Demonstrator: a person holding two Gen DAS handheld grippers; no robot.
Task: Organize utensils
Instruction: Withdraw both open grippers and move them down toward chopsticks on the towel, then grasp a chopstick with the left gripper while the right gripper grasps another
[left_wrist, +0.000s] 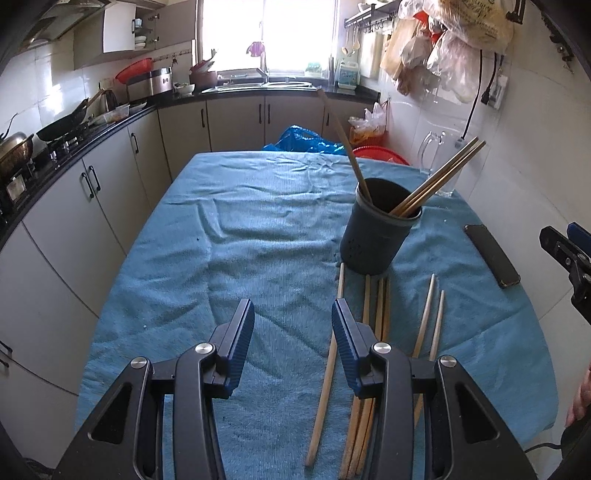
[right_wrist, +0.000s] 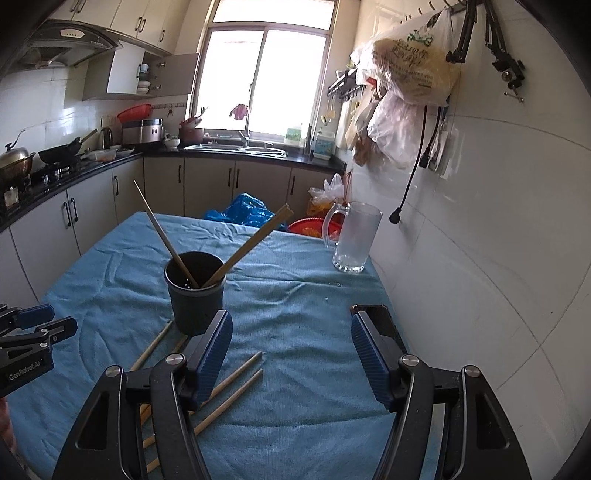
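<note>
A dark round utensil holder (left_wrist: 378, 230) (right_wrist: 195, 293) stands on the blue cloth (left_wrist: 258, 236) (right_wrist: 295, 295) with a few wooden chopsticks leaning out of it. Several loose chopsticks (left_wrist: 328, 365) (right_wrist: 236, 386) lie flat on the cloth in front of the holder. My left gripper (left_wrist: 293, 315) hovers open over the cloth just left of the loose chopsticks, nothing between its blue pads. My right gripper (right_wrist: 291, 326) is open and empty, right of the loose chopsticks. Each gripper shows at the edge of the other's view, the left gripper (right_wrist: 44, 325) and the right gripper (left_wrist: 565, 247).
A black phone (left_wrist: 491, 254) lies on the cloth near the right wall, partly behind my right finger (right_wrist: 369, 350). A clear glass mug (right_wrist: 352, 238) stands at the far right corner. Cabinets and a stove counter (left_wrist: 66, 136) run along the left. Bags hang on the right wall.
</note>
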